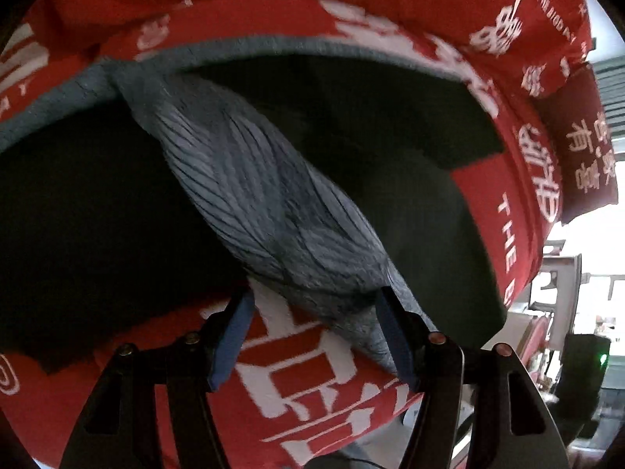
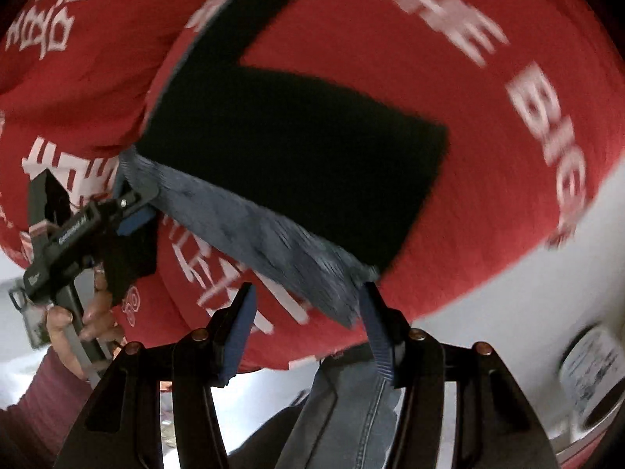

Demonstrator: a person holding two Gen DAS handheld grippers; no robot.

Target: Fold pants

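Note:
The pants (image 1: 351,125) are black with a grey ribbed waistband (image 1: 265,211), lying on a red cloth with white lettering (image 1: 308,379). In the left wrist view the waistband is bunched and runs down to the right blue pad (image 1: 394,336); my left gripper (image 1: 316,332) has its jaws apart with the band beside that pad. In the right wrist view the black pants (image 2: 297,160) and grey band (image 2: 273,242) reach the right pad (image 2: 375,332); my right gripper (image 2: 308,332) also stands with jaws apart. The left gripper (image 2: 133,207) shows there at the band's other end.
The red printed cloth (image 2: 429,125) covers the table. A person's hand (image 2: 86,316) holds the left gripper's handle. Blue jeans legs (image 2: 351,414) show below the table edge. A white container (image 2: 593,375) sits at the right. Room clutter (image 1: 578,312) lies beyond the table.

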